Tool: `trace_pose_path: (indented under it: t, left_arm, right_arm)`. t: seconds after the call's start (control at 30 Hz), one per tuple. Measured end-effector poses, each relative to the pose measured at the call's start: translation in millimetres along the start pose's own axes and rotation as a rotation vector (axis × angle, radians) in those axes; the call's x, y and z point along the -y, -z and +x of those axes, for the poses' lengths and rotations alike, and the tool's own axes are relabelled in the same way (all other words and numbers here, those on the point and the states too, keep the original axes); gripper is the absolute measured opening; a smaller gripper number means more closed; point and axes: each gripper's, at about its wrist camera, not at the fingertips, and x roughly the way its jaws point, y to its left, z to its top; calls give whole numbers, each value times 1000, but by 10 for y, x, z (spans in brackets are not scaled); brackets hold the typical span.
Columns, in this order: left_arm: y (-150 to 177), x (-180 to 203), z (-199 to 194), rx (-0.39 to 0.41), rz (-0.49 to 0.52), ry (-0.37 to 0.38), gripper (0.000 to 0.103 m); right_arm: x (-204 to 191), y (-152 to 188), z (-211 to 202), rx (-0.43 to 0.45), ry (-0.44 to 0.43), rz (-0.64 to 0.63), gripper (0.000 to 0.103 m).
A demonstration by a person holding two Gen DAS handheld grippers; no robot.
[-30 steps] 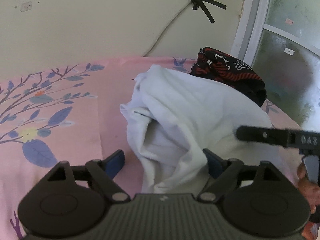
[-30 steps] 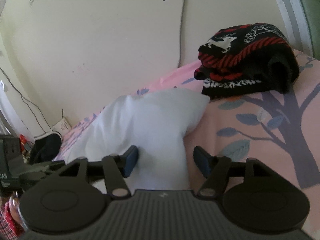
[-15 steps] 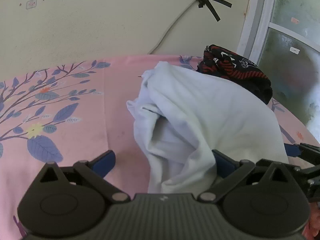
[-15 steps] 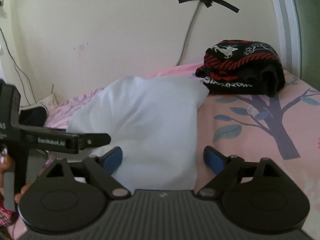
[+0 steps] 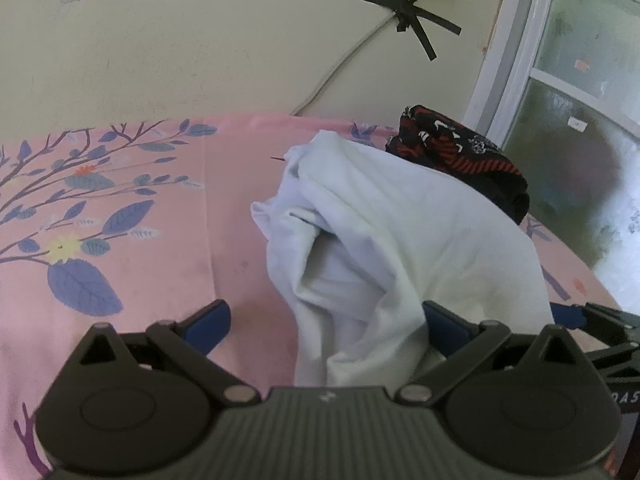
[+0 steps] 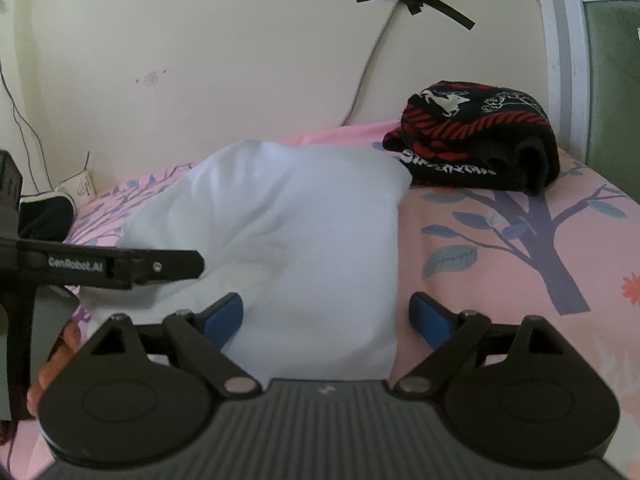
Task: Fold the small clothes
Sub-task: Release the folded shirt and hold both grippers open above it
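Note:
A white garment [image 5: 400, 240] lies loosely folded in a puffy heap on the pink floral bedsheet [image 5: 140, 220]. My left gripper [image 5: 326, 322] stands open at its near left end. The cloth fills the right half of the gap and hides part of the right blue pad. My right gripper [image 6: 327, 316] is open too, with the white garment [image 6: 300, 232] lying between its blue pads. One black finger of the left gripper [image 6: 120, 264] reaches in from the left of the right wrist view. A tip of the right gripper [image 5: 592, 316] shows at the right edge of the left wrist view.
A folded black and red patterned sweater [image 6: 472, 148] sits behind the white garment near the wall, also seen as the sweater [image 5: 460, 160]. A window frame [image 5: 512, 60] rises at the right. A dark bundle [image 6: 44, 216] and a white cup [image 6: 78, 188] sit far left. A hand [image 6: 56, 360] holds the left gripper.
Both grippers' jaws have spread wider and let the white garment go. The right wrist view has rolled level, and the left gripper's finger has come into it.

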Motion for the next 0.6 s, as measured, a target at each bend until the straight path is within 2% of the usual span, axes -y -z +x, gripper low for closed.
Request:
trace_pose_path:
  t: [0.3, 0.6]
  left_arm:
    - [-1, -8, 2, 3, -4, 5, 103]
    - [17, 66, 8, -13, 34, -29, 103]
  right_arm:
    - [4, 20, -7, 7, 1, 1, 85]
    - [-4, 37, -28, 11, 4, 2, 85]
